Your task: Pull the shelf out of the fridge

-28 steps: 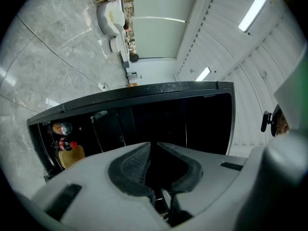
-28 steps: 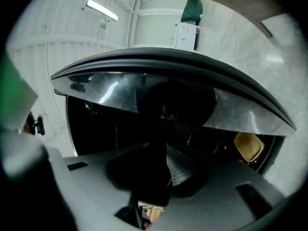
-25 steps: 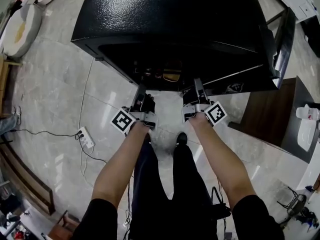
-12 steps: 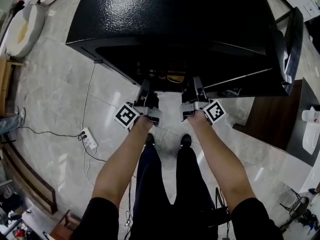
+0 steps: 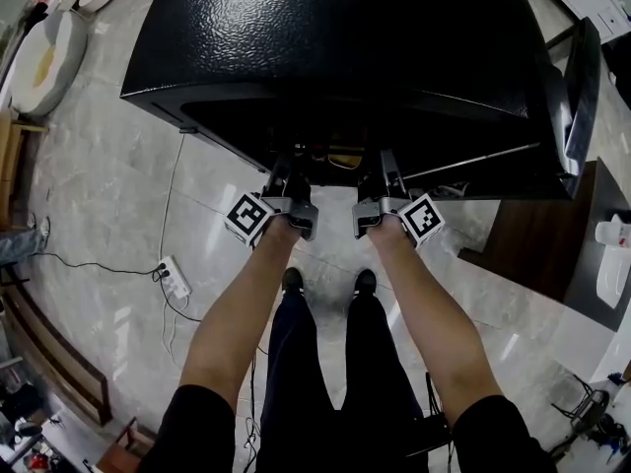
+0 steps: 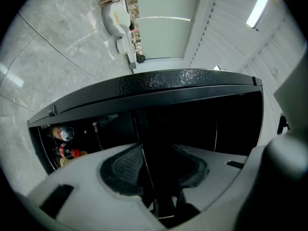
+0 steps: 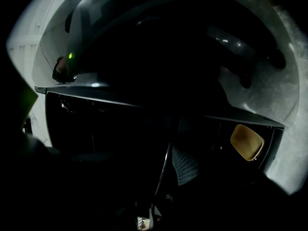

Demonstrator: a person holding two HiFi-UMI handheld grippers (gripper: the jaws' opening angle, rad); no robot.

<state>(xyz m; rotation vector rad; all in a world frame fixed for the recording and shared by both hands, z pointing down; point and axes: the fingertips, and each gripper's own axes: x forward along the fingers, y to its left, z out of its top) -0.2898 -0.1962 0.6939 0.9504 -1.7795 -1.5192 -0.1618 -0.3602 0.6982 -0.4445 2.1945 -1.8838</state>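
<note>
The black fridge (image 5: 335,37) stands open in front of me, its door (image 5: 582,87) swung out to the right. Both grippers reach into the dark opening. In the left gripper view the shelf's thin front edge (image 6: 147,172) runs between the pads of my left gripper (image 6: 156,170) (image 5: 280,170). Its jaws are opening, and a gap shows on each side of the edge. The right gripper view is very dark. There the shelf edge (image 7: 163,170) shows as a bright line just left of one ribbed pad (image 7: 186,166). My right gripper (image 7: 159,177) (image 5: 386,166) is opening too.
Bottles (image 6: 62,134) lie in the fridge's left side, and a yellow container (image 7: 247,142) sits at its right. A power strip (image 5: 170,274) with cables lies on the marble floor at the left. A brown table (image 5: 552,235) stands right of the door.
Both grippers have moved slightly forward into the fridge opening. The person's feet now stand further back from it.
</note>
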